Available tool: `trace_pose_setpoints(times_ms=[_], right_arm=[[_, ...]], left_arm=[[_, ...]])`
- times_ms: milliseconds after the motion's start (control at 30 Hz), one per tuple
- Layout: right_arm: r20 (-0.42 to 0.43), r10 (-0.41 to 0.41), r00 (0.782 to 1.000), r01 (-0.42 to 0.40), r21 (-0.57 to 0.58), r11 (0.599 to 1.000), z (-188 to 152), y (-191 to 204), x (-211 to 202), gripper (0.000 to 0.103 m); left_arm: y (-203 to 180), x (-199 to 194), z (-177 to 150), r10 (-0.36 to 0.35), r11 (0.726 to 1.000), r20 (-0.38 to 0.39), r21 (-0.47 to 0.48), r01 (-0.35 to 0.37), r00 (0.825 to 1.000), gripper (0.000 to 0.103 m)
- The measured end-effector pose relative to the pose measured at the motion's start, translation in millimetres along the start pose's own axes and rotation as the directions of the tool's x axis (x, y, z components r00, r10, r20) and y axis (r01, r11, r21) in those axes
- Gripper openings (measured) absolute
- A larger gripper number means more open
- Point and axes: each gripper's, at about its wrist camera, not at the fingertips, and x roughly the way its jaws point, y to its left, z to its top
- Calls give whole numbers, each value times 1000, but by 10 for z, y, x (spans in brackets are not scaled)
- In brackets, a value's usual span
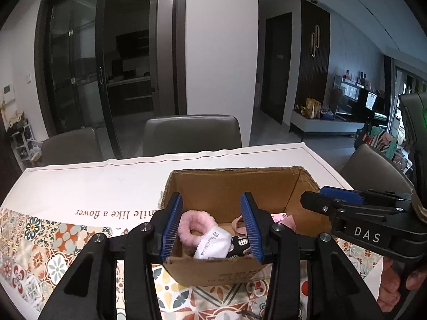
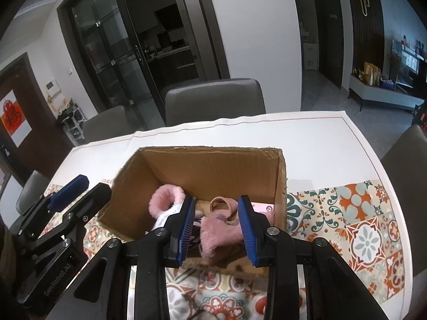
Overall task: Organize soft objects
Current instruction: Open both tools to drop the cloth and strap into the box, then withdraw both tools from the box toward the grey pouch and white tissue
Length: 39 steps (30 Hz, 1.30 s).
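An open cardboard box [image 1: 234,186] stands on the patterned tablecloth and also shows in the right wrist view [image 2: 208,168]. Inside lie a pink fluffy ring [image 1: 190,226], a white cloth [image 1: 214,245], a black patterned item [image 1: 238,245] and a beige band [image 2: 221,206]. A pink furry piece [image 2: 221,236] lies at the box's near wall. My left gripper [image 1: 212,229] is open and empty over the box's near edge. My right gripper [image 2: 216,229] is open, its blue pads either side of the pink furry piece without closing on it.
The table [image 1: 93,184] carries a white cloth with printed lettering and a tiled-pattern cloth [image 2: 360,226]. Grey chairs [image 1: 192,133] stand at the far side and the right. The right gripper's body [image 1: 368,221] is close on the left gripper's right.
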Motion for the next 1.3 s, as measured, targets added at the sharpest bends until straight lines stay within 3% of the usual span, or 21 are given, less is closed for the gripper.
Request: trace_pose_setpoints(times_ms=[567, 1300], right_arm=[[48, 3, 999, -3, -1, 1000, -232, 194, -493, 35], [-26, -57, 998, 58, 28, 998, -908, 320, -635, 41]], left_arm=[[14, -586, -186, 27, 1000, 44, 3, -27, 999, 47], [115, -910, -829, 42, 999, -78, 3, -42, 996, 49]])
